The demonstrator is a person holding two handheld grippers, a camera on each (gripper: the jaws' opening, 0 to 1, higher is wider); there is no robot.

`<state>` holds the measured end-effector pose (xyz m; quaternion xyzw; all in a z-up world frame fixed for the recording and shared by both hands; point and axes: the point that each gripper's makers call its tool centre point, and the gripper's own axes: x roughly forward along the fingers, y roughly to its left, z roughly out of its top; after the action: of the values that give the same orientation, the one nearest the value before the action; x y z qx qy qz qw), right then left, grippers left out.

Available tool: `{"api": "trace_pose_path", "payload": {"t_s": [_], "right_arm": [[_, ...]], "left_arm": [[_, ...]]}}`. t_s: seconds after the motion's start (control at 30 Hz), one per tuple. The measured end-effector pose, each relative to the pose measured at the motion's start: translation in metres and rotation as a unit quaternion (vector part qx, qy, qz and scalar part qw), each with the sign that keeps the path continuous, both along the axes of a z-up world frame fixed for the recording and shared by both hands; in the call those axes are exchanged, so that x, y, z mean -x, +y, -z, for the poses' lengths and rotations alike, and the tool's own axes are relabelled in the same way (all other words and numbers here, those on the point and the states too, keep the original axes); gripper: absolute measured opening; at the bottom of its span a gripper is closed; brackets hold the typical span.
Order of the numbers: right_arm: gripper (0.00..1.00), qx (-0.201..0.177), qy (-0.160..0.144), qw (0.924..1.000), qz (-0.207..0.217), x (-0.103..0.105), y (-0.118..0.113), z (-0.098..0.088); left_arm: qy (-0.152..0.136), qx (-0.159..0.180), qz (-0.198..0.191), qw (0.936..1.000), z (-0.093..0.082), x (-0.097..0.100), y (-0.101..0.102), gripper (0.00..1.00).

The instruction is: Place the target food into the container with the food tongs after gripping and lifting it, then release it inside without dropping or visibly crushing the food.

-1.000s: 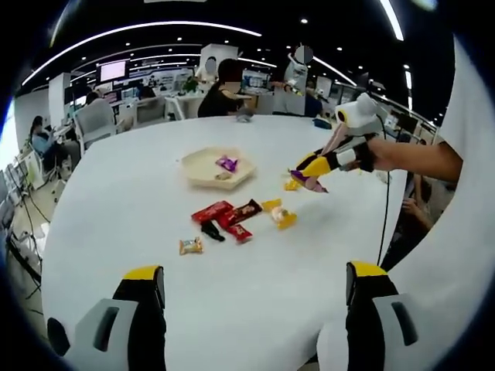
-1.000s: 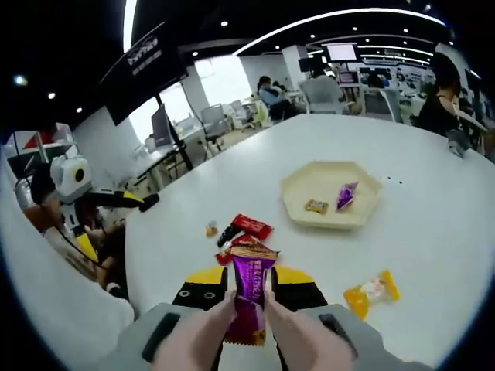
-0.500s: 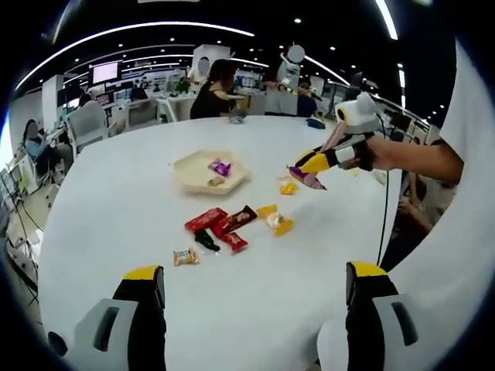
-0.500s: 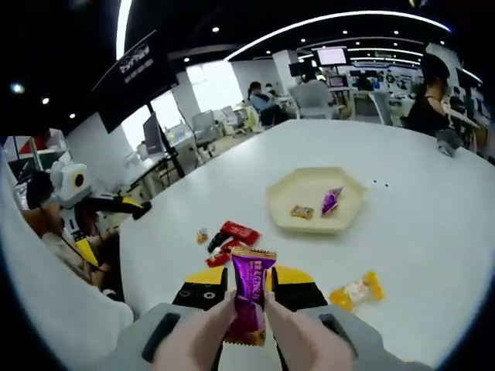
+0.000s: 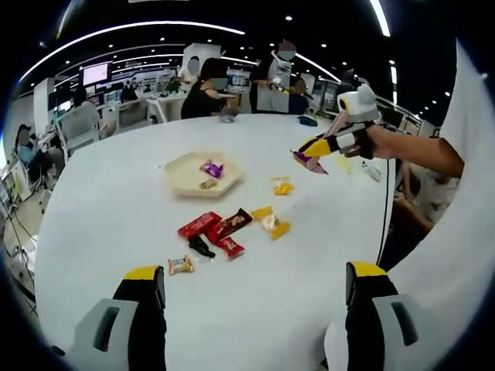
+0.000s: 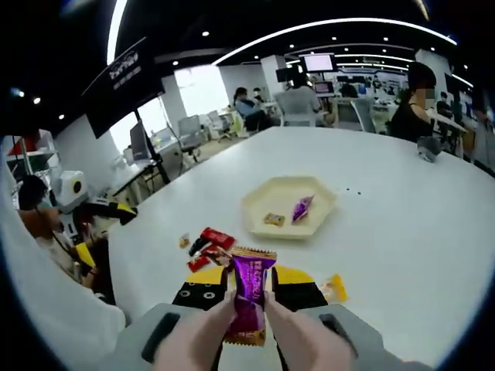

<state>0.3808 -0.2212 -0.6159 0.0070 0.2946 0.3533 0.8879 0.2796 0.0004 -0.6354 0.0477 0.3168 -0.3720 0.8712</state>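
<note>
Tray (image 6: 267, 202) holds purple candy (image 6: 300, 209), tan candy (image 6: 273, 219).

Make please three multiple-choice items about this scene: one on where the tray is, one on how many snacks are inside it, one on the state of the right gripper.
1. Where does the tray stand?
A. on the white table
B. on a chair
C. on the floor

2. How many snacks lie in the tray?
A. none
B. two
C. five

3. What is the state of the right gripper?
A. open and empty
B. shut on a purple packet
C. shut on a red bar

Answers:
1 A, bare tabletop surrounds it.
2 B, a purple sweet and a small brown one lie inside.
3 B, its jaws clamp the packet, held above the table.
</note>
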Motion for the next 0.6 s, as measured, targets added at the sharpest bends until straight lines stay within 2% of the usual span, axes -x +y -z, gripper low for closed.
{"api": "trace_pose_path", "payload": {"t_s": [0.2,0.6], "right_arm": [[0.21,0.003,-0.004,1.0,0.004,-0.011,-0.005,0.002],[0.21,0.001,-0.01,0.9999,-0.003,-0.029,0.003,0.002]], "left_arm": [[-0.001,0.004,0.002,1.0,-0.001,-0.003,-0.001,0.97],[-0.002,0.0,-0.004,1.0,-0.002,-0.004,0.007,0.97]]}}
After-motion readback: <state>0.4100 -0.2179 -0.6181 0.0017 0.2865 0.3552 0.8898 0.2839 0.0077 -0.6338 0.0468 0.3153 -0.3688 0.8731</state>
